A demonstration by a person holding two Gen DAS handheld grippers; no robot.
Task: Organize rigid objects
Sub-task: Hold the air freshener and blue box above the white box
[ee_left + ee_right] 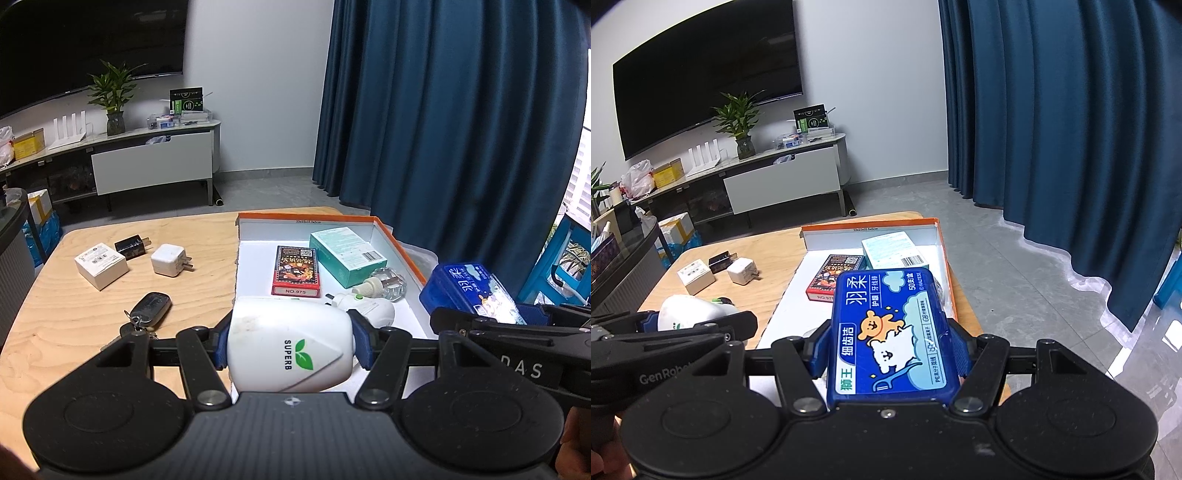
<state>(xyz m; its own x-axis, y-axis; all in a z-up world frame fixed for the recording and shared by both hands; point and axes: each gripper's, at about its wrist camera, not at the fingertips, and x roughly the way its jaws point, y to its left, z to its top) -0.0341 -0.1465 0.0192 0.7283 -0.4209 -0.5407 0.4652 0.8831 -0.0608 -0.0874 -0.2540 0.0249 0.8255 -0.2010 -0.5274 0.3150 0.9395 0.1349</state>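
Left hand-held gripper (290, 341) clamps the white rounded plastic SUPERB device (288, 350) at lower centre, over the orange-rimmed white cardboard box (388, 236) edge; right hand-held gripper (892, 347) pinches the blue rectangular plastic floss case (890, 332) mid-frame, above that box.

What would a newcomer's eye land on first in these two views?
Both tools are loaded: the left tool clamps a white SUPERB plug-in, and the right tool clamps a blue floss box, both near the orange-edged tray. Next, the red card box and teal box lying in the tray, while chargers and keys lie on the table.
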